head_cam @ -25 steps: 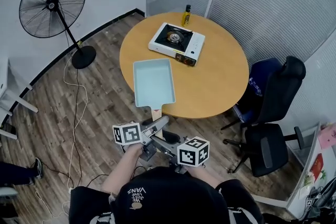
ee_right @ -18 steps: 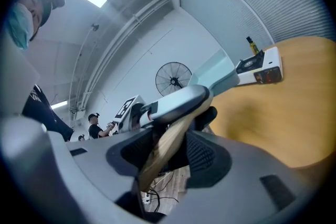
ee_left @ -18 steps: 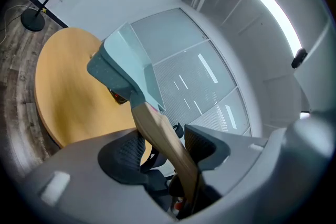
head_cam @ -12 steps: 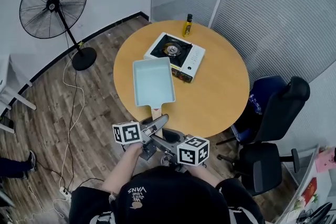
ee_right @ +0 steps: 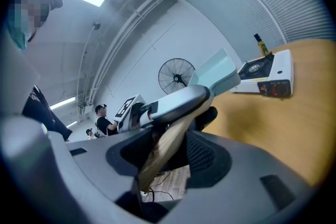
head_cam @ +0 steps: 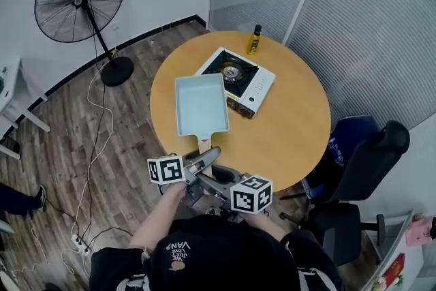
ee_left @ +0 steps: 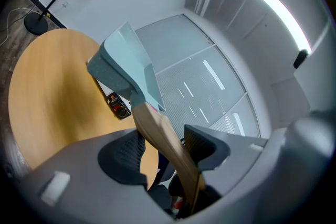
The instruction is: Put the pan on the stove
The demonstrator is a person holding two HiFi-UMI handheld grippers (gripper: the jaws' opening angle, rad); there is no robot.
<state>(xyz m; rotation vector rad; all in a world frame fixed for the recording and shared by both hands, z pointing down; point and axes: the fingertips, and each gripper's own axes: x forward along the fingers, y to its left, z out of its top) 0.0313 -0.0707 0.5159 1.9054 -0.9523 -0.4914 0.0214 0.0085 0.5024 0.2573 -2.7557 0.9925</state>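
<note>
The pan (head_cam: pixel 201 105) showed a matt, pale blue coating and a bare-grained wooden handle (ee_left: pixel 152 124); the round surface (head_cam: pixel 293 133) was smooth, satin, wood-toned. The stove (head_cam: pixel 262 86) wore glossy white painted metal around a black burner (head_cam: pixel 231 71). The left claw (ee_left: pixel 164 147) and right claw (ee_right: pixel 176 153) were matt grey plastic with finely ribbed dark pads (ee_left: pixel 122 152); the floor (head_cam: pixel 82 140) was wood-grain planking with a dull sheen

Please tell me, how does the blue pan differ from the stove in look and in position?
The pan is light blue with a wooden handle; the stove is white with a black top. The pan is held up by its handle in the left gripper and right gripper; the stove rests on the table. The pan is over the table's near side, the stove toward its far side. Both are rectangular.
</note>
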